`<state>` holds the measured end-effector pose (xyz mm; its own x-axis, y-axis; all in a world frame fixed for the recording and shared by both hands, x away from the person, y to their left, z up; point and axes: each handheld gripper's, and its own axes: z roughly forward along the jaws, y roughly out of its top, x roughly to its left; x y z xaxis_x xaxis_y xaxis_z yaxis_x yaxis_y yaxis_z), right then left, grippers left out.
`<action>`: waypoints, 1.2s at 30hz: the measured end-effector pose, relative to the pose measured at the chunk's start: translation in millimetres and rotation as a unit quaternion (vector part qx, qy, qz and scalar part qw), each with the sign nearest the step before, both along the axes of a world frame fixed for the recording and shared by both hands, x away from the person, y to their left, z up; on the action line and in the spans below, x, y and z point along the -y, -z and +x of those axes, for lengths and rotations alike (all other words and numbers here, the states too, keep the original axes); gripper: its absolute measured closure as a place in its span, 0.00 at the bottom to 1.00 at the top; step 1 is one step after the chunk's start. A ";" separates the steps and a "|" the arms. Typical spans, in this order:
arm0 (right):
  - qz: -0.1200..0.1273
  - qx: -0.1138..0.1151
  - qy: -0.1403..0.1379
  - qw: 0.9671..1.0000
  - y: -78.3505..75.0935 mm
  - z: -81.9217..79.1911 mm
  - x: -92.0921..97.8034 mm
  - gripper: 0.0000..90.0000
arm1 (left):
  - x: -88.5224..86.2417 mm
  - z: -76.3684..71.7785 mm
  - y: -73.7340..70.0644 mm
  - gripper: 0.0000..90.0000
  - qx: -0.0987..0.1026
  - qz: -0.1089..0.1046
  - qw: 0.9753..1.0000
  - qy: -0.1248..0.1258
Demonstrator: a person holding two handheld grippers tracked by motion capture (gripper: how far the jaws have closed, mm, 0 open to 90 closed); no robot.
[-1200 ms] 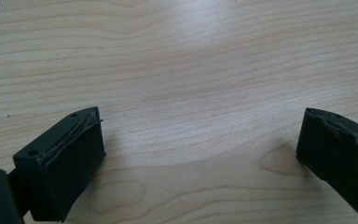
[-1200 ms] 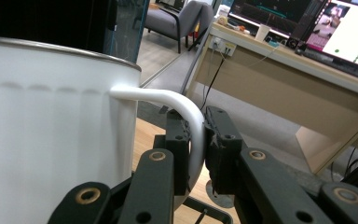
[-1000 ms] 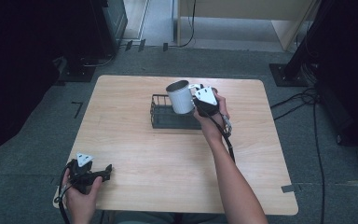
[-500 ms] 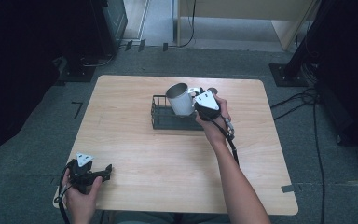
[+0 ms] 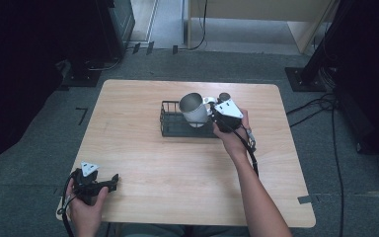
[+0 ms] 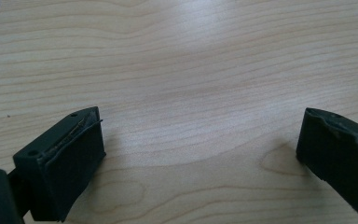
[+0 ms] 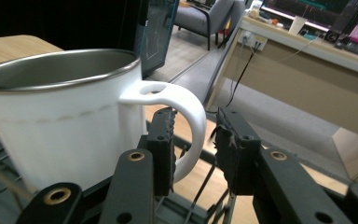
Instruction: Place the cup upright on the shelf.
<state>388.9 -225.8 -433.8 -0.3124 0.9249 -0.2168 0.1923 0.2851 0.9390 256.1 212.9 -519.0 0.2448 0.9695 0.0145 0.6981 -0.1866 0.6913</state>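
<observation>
right gripper point(image 5: 212, 109): held over the right end of the wire rack, jaws pointing left toward the mug; grey three-cornered plate on top, cable trailing back along the forearm.
right gripper, close up point(image 7: 193, 140): jaws partly spread, one on each side of the mug's handle; the left jaw sits inside the handle loop, the right jaw stands just outside it with a small gap showing; not clamped tight on it as far as i can tell.
mug point(image 5: 193, 108): white outside, metal-grey inside, just left of the right gripper's jaws, mouth tipped up and away from the claw.
mug, from the claw point(image 7: 60, 116): body fills the space left of the jaws, handle point(image 7: 186, 116) curving down between them.
wire rack point(image 5: 170, 126): dark, low, under and to the left of the right claw; the mug's base sits in its right part, though whether it rests on the wires i cannot tell.
left gripper point(image 5: 109, 181): well apart from the rack, at the near left corner of the table point(image 5: 177, 168), resting low in the hand.
left gripper, close up point(image 6: 200, 149): jaws spread wide, bare wood between them.
</observation>
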 end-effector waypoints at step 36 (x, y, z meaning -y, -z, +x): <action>0.110 -0.110 0.072 0.985 4.1 -66.9 94.9 0.03 | -0.2 0.0 0.1 0.01 0.000 0.001 1.000 0.001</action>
